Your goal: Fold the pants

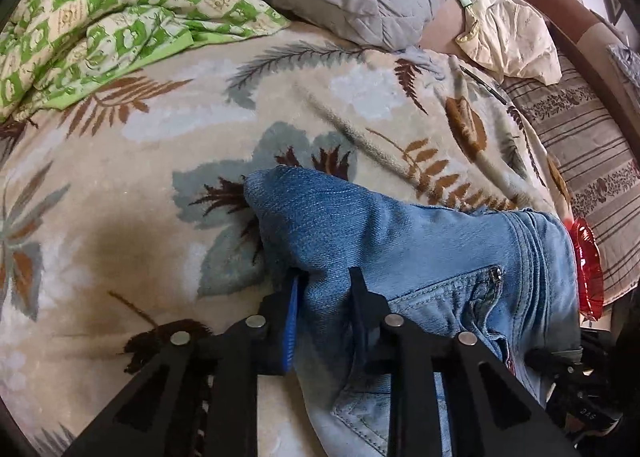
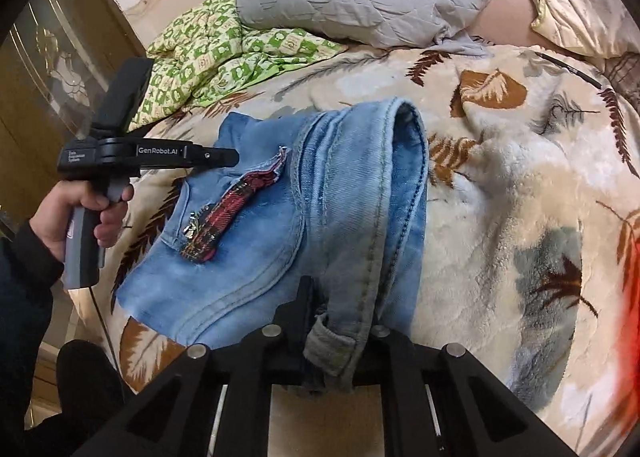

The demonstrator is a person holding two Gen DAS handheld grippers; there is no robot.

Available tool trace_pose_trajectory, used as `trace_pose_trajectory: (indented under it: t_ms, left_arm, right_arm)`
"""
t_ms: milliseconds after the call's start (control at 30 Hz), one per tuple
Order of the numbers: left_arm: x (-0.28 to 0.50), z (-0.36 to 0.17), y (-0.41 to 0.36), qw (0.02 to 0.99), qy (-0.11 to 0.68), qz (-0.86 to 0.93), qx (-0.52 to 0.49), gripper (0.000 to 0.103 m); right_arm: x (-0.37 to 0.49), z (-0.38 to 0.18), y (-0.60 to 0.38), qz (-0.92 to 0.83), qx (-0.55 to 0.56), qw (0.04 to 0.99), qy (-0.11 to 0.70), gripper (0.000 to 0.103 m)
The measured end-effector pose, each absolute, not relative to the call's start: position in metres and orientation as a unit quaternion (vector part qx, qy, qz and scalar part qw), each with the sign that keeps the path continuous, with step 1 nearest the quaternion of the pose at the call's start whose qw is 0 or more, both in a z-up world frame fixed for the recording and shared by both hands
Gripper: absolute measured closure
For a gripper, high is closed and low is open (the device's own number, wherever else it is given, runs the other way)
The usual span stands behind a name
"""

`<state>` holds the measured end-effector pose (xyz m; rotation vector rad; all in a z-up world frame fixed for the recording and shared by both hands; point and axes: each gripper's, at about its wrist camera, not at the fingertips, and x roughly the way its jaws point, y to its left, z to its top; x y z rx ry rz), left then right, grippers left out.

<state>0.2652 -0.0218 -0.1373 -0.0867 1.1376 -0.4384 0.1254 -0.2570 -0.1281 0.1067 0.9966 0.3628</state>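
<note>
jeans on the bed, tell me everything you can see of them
The light blue denim jeans lie bunched and partly folded on the cream leaf-patterned fleece blanket. The fabric looks faded, with heavy stitched seams, a zipped pocket and a red tartan patch with frayed edges. One rolled fold arches up toward the pillows. The left tool is shut on a raised fold of denim; the right tool is shut on the waistband edge by a belt loop.

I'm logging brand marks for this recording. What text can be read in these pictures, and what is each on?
"GenRobot.AI": on the body of the left hand-held gripper, seen from the right wrist.
Small white label further back on it: too small to read.
Pale marks on black gear in the left wrist view: unreadable.
</note>
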Motion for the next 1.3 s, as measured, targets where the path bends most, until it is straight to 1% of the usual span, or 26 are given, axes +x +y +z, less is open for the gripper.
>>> trace_pose_trajectory:
  t_ms: [33, 67, 100, 133, 167, 200, 267, 333, 400, 433, 567, 667, 700, 900, 1033, 1133, 1300]
  left_arm:
    - [0.263, -0.135, -0.022, 0.823, 0.53, -0.2, -0.038, 0.067]
    - [0.261, -0.132, -0.021, 0.829, 0.524, -0.193, -0.036, 0.05]
    - [0.257, -0.128, -0.018, 0.835, 0.52, -0.176, -0.034, 0.023]
    - [0.255, -0.125, -0.016, 0.838, 0.517, -0.169, -0.039, 0.012]
    - [0.25, -0.121, -0.012, 0.843, 0.509, -0.168, -0.049, 0.005]
    - [0.242, -0.114, -0.005, 0.849, 0.494, -0.176, -0.067, 0.005]
    - [0.232, -0.106, 0.003, 0.848, 0.489, -0.183, -0.085, 0.005]
    - [0.223, -0.103, 0.01, 0.846, 0.491, -0.184, -0.098, 0.004]
    - [0.214, -0.1, 0.016, 0.842, 0.49, -0.193, -0.119, 0.0]
    - [0.209, -0.099, 0.018, 0.838, 0.491, -0.199, -0.129, 0.0]
    - [0.188, -0.105, 0.03, 0.818, 0.503, -0.218, -0.176, 0.0]
    - [0.176, -0.112, 0.034, 0.803, 0.512, -0.232, -0.196, 0.0]
    - [0.174, -0.114, 0.034, 0.8, 0.514, -0.235, -0.201, 0.0]
    - [0.173, -0.14, 0.031, 0.77, 0.532, -0.251, -0.248, 0.0]
    - [0.178, -0.159, 0.021, 0.746, 0.55, -0.253, -0.277, 0.0]
    - [0.178, -0.162, 0.012, 0.752, 0.546, -0.25, -0.272, 0.0]
    - [0.184, -0.163, 0.008, 0.752, 0.546, -0.243, -0.278, 0.0]
  right_arm:
    - [0.125, -0.127, -0.258, 0.175, 0.053, 0.862, 0.473, 0.082]
    - [0.124, -0.124, -0.257, 0.176, 0.054, 0.863, 0.471, 0.076]
    - [0.122, -0.121, -0.256, 0.17, 0.046, 0.865, 0.469, 0.057]
    - [0.119, -0.118, -0.254, 0.162, 0.033, 0.868, 0.467, 0.023]
    - [0.115, -0.112, -0.252, 0.143, 0.011, 0.875, 0.462, 0.014]
    - [0.111, -0.107, -0.252, 0.135, 0.004, 0.883, 0.45, 0.011]
    - [0.102, -0.095, -0.251, 0.133, -0.008, 0.896, 0.424, 0.011]
    - [0.1, -0.089, -0.251, 0.128, -0.014, 0.898, 0.42, 0.01]
    - [0.099, -0.084, -0.252, 0.128, -0.014, 0.899, 0.419, 0.01]
    - [0.1, -0.083, -0.253, 0.128, -0.01, 0.899, 0.418, 0.01]
    - [0.105, -0.082, -0.261, 0.136, 0.032, 0.893, 0.427, 0.009]
    - [0.117, -0.088, -0.273, 0.163, 0.097, 0.874, 0.448, 0.004]
    - [0.122, -0.091, -0.279, 0.178, 0.129, 0.863, 0.454, 0.0]
    - [0.158, -0.117, -0.307, 0.2, 0.259, 0.807, 0.492, 0.0]
    - [0.177, -0.143, -0.312, 0.204, 0.285, 0.776, 0.524, 0.0]
    - [0.184, -0.163, -0.311, 0.202, 0.289, 0.761, 0.545, 0.0]
    - [0.188, -0.171, -0.309, 0.207, 0.301, 0.763, 0.533, 0.0]
